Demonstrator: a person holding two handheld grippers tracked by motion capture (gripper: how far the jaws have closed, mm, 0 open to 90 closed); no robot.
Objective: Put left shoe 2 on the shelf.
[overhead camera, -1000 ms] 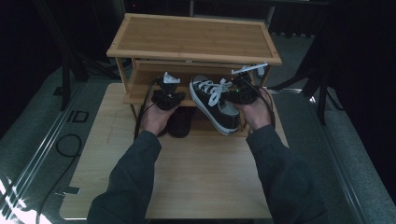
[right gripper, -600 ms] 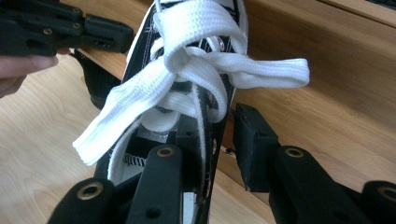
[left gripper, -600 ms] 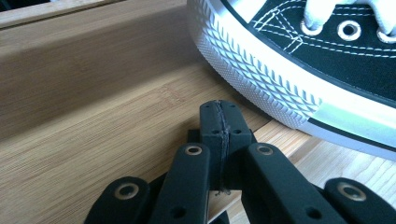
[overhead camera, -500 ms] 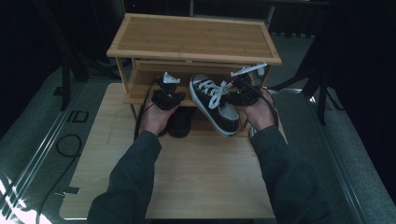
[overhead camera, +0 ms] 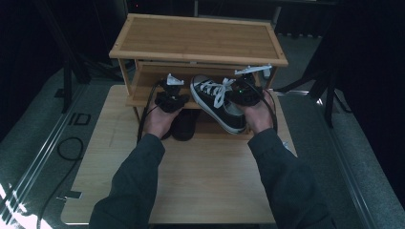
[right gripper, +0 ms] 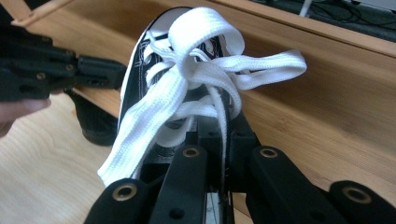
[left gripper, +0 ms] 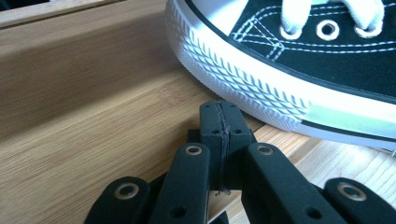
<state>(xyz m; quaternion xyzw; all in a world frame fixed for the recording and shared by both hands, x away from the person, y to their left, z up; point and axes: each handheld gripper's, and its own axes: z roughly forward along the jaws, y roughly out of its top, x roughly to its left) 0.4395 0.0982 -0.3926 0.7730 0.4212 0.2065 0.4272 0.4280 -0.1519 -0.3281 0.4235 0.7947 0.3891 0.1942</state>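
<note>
jaws on my left gripper point(left gripper: 219, 126) sit pressed flat together with nothing between them, resting just beside the ribbed white rubber toe of the black canvas sneaker with white laces point(left gripper: 299, 60). my right gripper point(right gripper: 223, 140) has its jaws closed too, clamped on the sneaker's tongue edge among the white laces point(right gripper: 201, 79). from the high view i see the sneaker point(overhead camera: 217, 102) tilted, toe on the lower shelf of the light bamboo two-tier shoe rack point(overhead camera: 196, 36), heel hanging out over the pale wooden tabletop point(overhead camera: 205, 176). a dark second shoe point(overhead camera: 185, 125) lies on the tabletop under the rack's front edge, near my left hand point(overhead camera: 157, 121).
</note>
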